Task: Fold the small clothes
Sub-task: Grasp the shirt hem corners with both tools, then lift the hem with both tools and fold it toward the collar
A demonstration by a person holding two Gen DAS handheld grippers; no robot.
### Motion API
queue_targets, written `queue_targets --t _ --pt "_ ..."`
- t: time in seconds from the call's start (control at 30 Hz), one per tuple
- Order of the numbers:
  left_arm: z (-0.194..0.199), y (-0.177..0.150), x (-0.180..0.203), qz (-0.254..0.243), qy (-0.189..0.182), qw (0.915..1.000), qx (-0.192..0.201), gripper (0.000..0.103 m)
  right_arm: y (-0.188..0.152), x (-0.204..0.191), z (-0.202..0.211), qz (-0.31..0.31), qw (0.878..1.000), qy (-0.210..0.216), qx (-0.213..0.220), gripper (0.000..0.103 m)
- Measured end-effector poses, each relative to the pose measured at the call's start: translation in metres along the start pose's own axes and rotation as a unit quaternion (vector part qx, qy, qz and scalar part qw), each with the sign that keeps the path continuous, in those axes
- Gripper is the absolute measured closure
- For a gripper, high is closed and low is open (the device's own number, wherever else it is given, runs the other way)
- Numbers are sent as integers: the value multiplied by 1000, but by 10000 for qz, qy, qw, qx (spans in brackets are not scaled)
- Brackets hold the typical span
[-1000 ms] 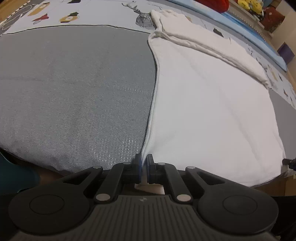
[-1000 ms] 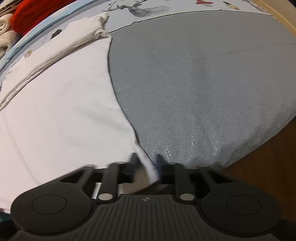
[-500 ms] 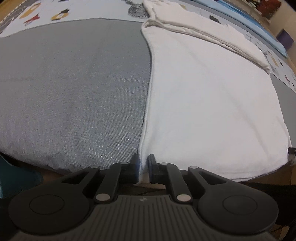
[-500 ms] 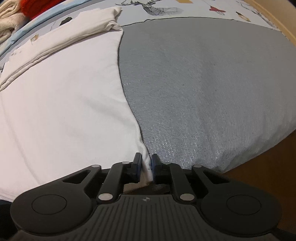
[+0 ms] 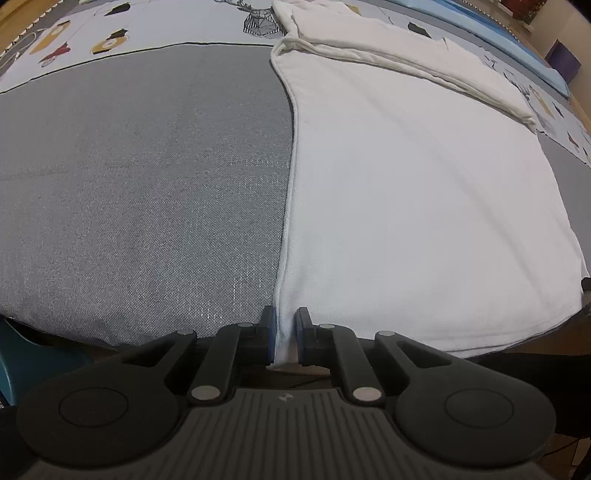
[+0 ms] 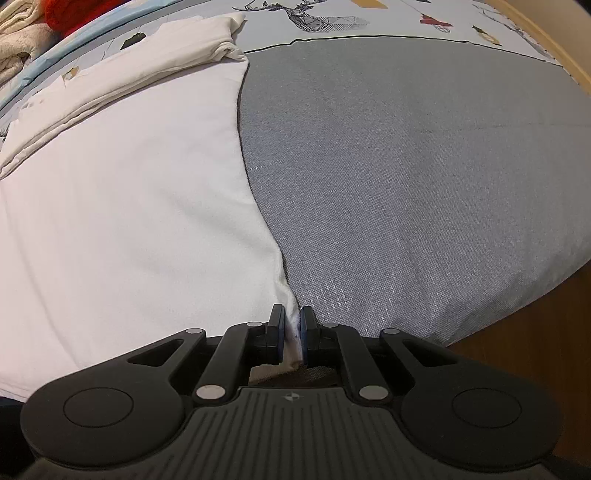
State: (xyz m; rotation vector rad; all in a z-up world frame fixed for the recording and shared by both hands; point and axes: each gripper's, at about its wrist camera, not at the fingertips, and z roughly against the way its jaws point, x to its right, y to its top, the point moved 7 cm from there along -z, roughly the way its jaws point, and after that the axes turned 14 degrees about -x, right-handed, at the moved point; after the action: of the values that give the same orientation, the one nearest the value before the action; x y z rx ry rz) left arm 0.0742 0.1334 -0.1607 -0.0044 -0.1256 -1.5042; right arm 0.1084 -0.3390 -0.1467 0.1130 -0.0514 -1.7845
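The left gripper (image 5: pixel 285 325) has its jaws nearly closed, pinching the near left corner of the white garment (image 5: pixel 417 206). The right gripper (image 6: pixel 293 325) is likewise clamped on the near right corner. The garment lies flat on a grey mat (image 5: pixel 140 184), its far edge folded over, near a patterned sheet (image 6: pixel 388 18).

A home bedroom: a bed with a grey cover (image 5: pixel 147 192) and a deer-picture sheet (image 6: pixel 369 22), soft blankets (image 6: pixel 18 40) behind it.
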Motion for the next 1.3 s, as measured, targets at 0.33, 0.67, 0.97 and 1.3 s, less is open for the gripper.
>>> queue_targets --t 0.33,0.67,0.97,1.3 --pt "-3 2 2 -19 63 10000 18 93 -3 -1 -1 127 9999 -106 -4 94" --pt "-1 1 9 -187 197 9996 114 94 -2 1 11 86 9996 65 279 97" --pt "38 1 26 -663 341 9939 810 97 2 2 63 48 9917 531 1169 97" --pt "163 -26 30 -782 -250 9787 1880 98 -25 10 197 242 9564 1487 2503 99"
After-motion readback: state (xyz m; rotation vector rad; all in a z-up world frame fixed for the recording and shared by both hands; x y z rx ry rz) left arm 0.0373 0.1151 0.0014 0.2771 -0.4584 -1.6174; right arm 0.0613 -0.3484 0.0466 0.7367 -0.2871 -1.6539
